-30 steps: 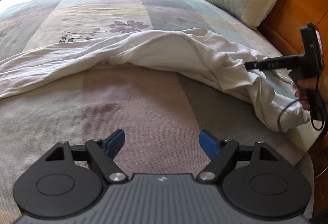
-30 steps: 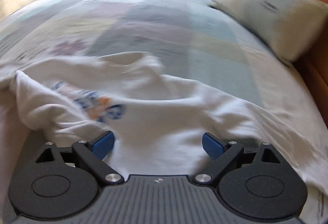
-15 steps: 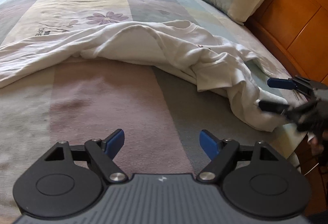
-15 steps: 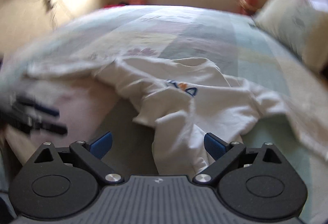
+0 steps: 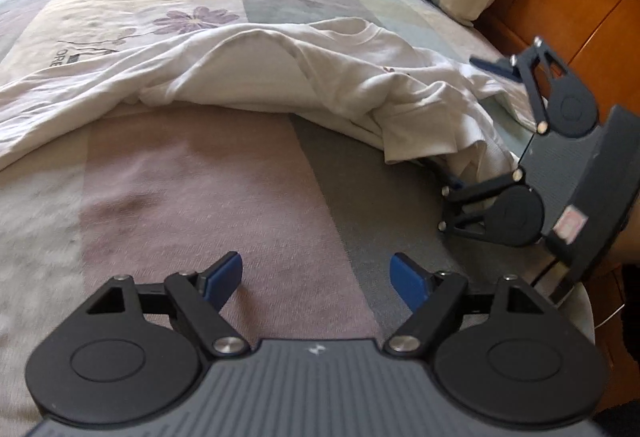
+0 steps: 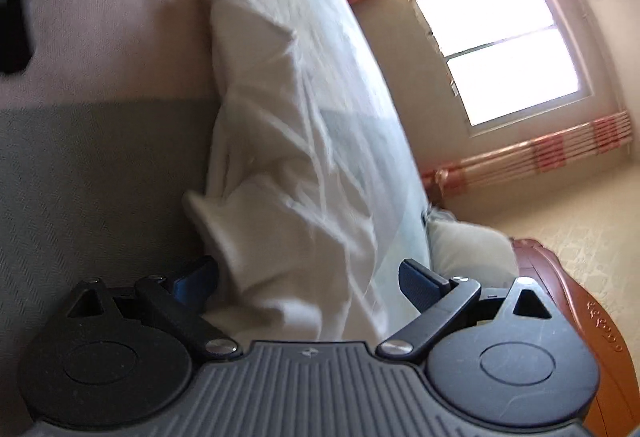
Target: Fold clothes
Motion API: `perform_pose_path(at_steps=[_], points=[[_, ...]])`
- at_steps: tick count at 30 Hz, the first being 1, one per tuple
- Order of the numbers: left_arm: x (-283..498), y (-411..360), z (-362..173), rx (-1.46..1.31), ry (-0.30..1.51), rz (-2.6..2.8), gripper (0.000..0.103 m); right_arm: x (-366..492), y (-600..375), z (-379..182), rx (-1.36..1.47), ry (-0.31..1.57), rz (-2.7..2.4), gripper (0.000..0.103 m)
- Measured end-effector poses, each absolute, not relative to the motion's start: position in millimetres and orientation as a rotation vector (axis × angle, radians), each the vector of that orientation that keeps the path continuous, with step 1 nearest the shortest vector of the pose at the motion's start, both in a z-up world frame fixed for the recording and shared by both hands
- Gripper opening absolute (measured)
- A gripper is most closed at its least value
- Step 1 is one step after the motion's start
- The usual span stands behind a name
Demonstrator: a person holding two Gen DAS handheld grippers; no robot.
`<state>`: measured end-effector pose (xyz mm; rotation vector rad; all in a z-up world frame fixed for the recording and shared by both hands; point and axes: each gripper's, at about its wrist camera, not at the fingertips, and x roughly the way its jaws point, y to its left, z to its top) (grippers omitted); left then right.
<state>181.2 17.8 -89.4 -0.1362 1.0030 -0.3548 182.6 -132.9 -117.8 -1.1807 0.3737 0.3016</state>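
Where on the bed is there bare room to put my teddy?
Bare room: the pink and grey bedspread between the left gripper and the white shirt. Crowded: beside the right gripper, where the shirt bunches up.

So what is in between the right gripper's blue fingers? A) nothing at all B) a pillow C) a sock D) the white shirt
D: the open right gripper has a bunched fold of the white shirt sitting between its blue fingers, not yet pinched.
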Motion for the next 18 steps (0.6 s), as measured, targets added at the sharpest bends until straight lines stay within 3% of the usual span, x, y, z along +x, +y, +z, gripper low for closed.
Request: perform_pose_path(at_steps=[6,10,18], points=[[189.1,14.5,-94.8,-0.139,0.997,-0.377,0.084,190.9,-157.4,-45.6,-0.764,0.351,0.304,0.103],[193.1,13.5,-92.1,-0.171,0.974,-0.407,0.084,198.0,-188.4,-20.1,-0.532,0.471,0.334,0.103],[198.6,2.8,-84.6,-0.243,0.926,-0.505,0.084,158.2,-229.1,-49.5,-0.318,0.716,0.417,0.103]])
